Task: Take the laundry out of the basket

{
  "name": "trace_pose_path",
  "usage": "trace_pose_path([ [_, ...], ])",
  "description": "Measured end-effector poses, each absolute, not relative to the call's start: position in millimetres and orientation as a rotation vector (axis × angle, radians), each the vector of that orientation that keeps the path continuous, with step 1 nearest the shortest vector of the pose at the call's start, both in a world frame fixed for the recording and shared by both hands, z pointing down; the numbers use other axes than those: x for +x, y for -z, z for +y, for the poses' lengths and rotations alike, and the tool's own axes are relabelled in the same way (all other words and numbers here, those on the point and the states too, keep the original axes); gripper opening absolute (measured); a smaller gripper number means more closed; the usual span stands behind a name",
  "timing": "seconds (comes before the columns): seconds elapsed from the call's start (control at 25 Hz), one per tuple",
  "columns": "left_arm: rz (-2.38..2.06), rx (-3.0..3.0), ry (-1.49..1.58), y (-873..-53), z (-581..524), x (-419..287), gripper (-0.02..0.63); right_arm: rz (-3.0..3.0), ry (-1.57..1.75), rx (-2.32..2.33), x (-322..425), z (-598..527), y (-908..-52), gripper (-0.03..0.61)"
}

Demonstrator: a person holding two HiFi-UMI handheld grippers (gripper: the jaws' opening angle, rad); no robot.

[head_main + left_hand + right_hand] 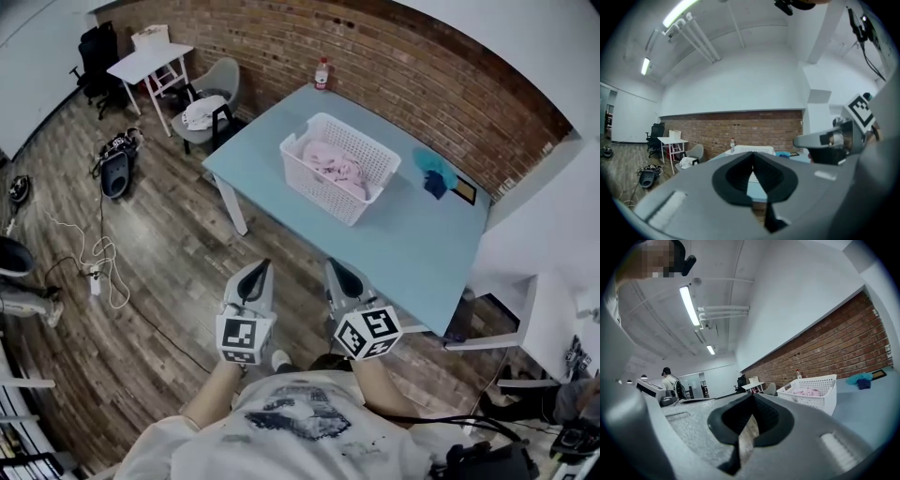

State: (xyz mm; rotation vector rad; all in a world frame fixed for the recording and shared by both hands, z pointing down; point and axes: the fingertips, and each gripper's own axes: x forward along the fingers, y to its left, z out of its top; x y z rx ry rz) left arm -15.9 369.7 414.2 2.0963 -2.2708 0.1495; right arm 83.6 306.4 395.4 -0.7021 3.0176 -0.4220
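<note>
Head view: left tongs and right tongs, pressed together and empty, just short of table edge.

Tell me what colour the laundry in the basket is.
Pink. The laundry shows best in the head view, lying inside the white basket.

You've got two grippers out front: left gripper, right gripper, one marker cube on each. Two tables in the room: one blue table and one small white table. On the blue one there's one white basket with one heap of pink laundry; the pieces in it can't be counted. One bottle stands on it, plus two blue cloths, one light cloth and one dark cloth. Two chairs: one grey chair, one black office chair.
</note>
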Motion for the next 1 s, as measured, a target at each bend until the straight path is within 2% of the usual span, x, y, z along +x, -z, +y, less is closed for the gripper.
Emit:
trace_pose_path([
  [0.56, -2.194, 2.198, -0.165, -416.5, 304.1, -54.5, -0.008, 2.961, 0.449, -0.828, 49.0, 235.0, -406.5, -0.003],
  [1.0, -2.084, 2.277, -0.195, -419.6, 159.2, -92.5, -0.008, 2.899, 0.497, -0.955, 22.0, 98.3, -411.5, -0.003],
])
